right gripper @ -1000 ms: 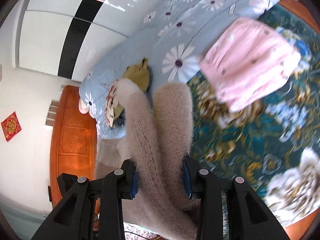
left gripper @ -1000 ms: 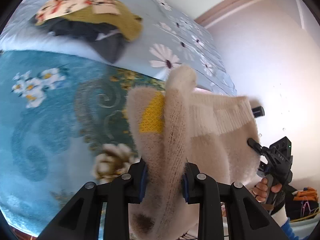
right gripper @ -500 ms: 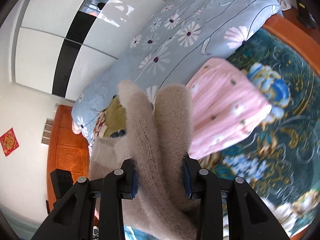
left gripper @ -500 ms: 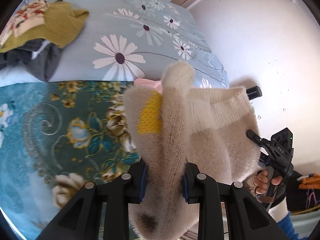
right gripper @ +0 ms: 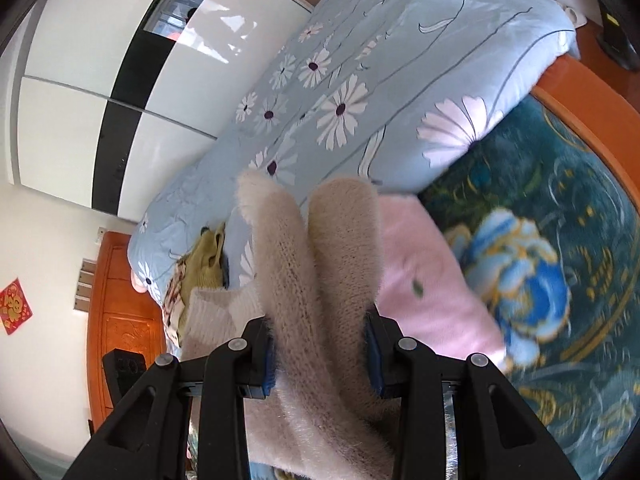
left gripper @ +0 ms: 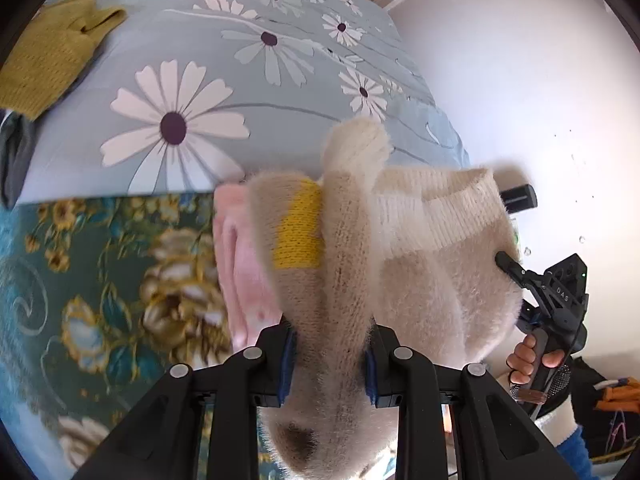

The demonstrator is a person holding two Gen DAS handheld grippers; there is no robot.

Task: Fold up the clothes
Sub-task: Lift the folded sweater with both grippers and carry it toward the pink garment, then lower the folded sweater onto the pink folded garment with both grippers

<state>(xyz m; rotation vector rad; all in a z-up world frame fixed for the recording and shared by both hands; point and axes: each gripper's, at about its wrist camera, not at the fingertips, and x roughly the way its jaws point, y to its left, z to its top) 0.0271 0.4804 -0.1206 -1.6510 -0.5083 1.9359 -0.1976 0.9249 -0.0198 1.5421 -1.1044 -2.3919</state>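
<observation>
A fuzzy cream sweater (left gripper: 420,264) with a yellow patch hangs folded in the air between both grippers. My left gripper (left gripper: 326,360) is shut on one bunched end. My right gripper (right gripper: 320,354) is shut on the other end of the sweater (right gripper: 316,264); it also shows in the left wrist view (left gripper: 516,276) at the sweater's right edge. A folded pink garment (right gripper: 432,280) lies on the teal floral bedspread (right gripper: 560,208) right under and behind the sweater; it shows in the left wrist view (left gripper: 240,260) too.
A light-blue daisy quilt (left gripper: 224,92) lies along the far side of the bed. A pile with a mustard-yellow knit (left gripper: 48,52) and dark clothes sits on it to the left. An orange wooden bed frame (right gripper: 580,120) borders the bedspread. White wardrobe doors (right gripper: 100,80) stand behind.
Both grippers have carried the sweater to the right across the bed, away from the clothes pile, until it hangs over the pink garment. Both grips stay shut.
</observation>
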